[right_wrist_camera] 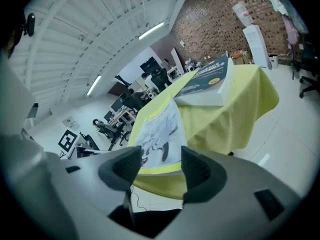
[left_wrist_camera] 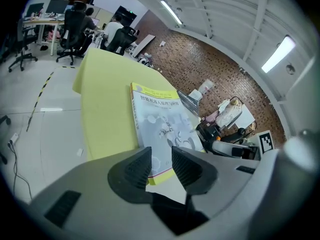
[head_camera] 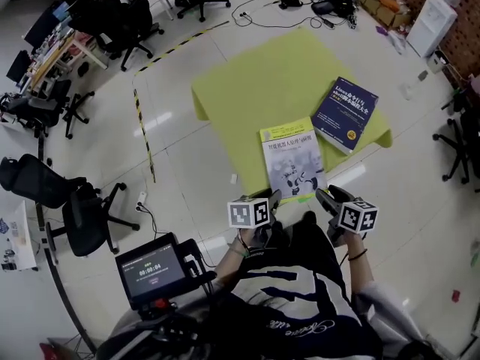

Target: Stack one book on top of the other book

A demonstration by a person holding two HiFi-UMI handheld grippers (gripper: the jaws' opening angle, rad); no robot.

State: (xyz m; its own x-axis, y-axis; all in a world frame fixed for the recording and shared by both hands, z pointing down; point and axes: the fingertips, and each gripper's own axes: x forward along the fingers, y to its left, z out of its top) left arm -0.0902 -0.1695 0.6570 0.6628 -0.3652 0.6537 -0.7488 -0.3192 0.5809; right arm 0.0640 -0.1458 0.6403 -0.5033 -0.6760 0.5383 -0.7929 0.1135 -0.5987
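Two books lie on a table under a yellow cloth [head_camera: 255,81]. A pale book with a yellow border [head_camera: 292,160] lies at the near edge, and a thick dark blue book [head_camera: 344,112] lies behind it to the right, apart from it. My left gripper [head_camera: 273,199] hovers open just short of the pale book's near left corner [left_wrist_camera: 160,121], and its jaws [left_wrist_camera: 161,159] stand a little apart and hold nothing. My right gripper [head_camera: 323,196] is at the near right corner, open wide [right_wrist_camera: 161,161]. The pale book's edge [right_wrist_camera: 160,134] shows beyond the gap, and the blue book [right_wrist_camera: 207,81] lies farther back.
Black office chairs [head_camera: 82,208] stand on the pale floor to the left and at the back. Striped tape [head_camera: 142,126] runs across the floor. Cables and boxes [head_camera: 330,2] lie beyond the table. A small screen [head_camera: 152,268] hangs at the person's chest.
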